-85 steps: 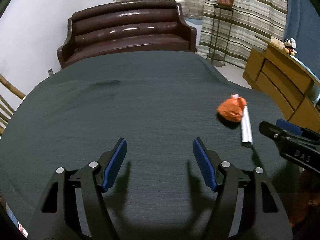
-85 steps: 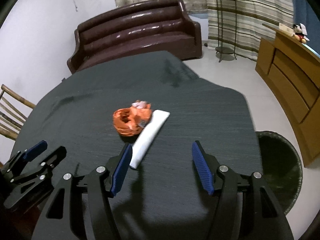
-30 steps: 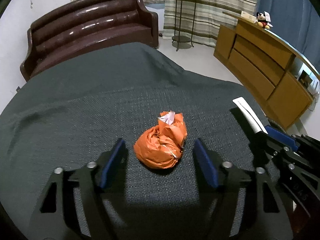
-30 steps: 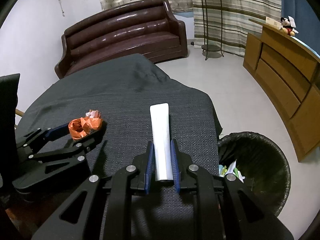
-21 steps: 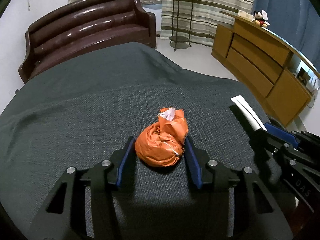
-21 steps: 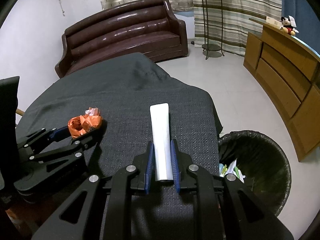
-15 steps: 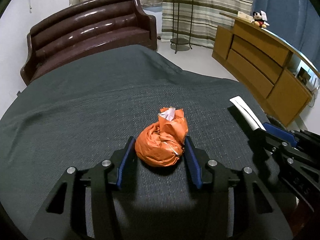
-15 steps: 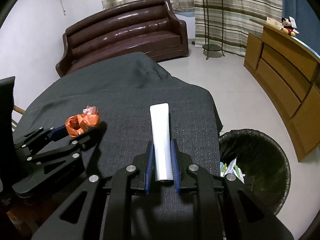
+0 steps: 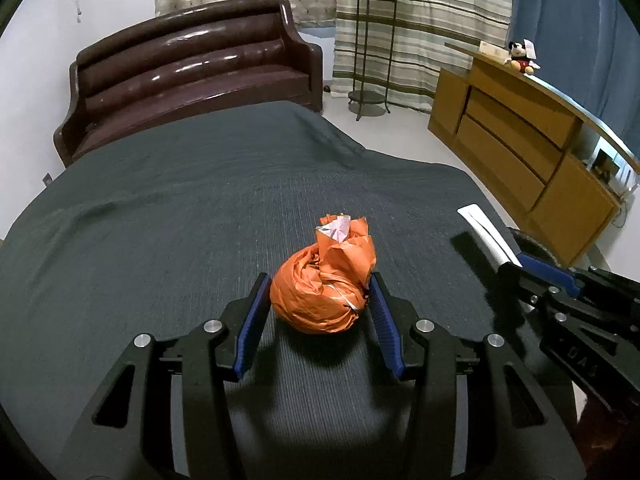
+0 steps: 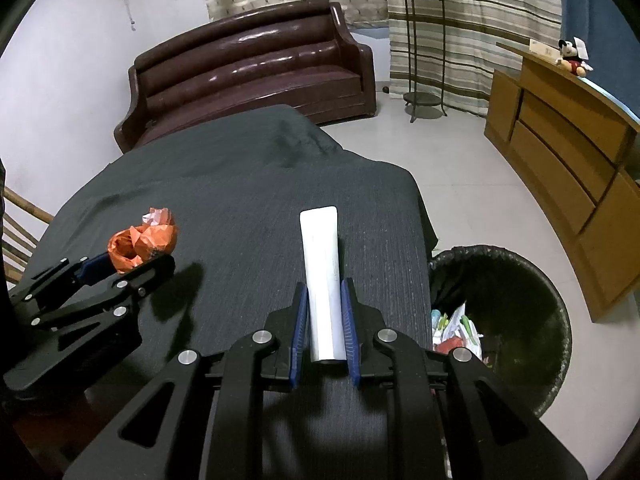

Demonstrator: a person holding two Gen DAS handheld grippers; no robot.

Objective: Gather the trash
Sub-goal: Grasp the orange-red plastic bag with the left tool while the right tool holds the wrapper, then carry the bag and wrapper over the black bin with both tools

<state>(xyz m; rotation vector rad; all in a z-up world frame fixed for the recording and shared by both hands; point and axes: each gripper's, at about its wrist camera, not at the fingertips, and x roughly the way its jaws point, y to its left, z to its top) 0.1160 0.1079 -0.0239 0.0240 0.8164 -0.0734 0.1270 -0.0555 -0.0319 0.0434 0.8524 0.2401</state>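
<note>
Your left tongs (image 9: 318,300) clamp orange trash bundle (image 9: 324,292), just above dark-clothed table (image 9: 160,220). Your right tongs (image 10: 325,320) pinch white tube (image 10: 322,280), raised over table's near right. Both picked up; neither binned. Remaining: carry both right, drop into black bin (image 10: 520,280) on floor.

Dark grey cloth covers the whole bench (image 9: 168,200), hanging over the far right corner, a few soft creases near the far end; the crumpled orange bag (image 9: 324,288) casts a shadow onto the weave
</note>
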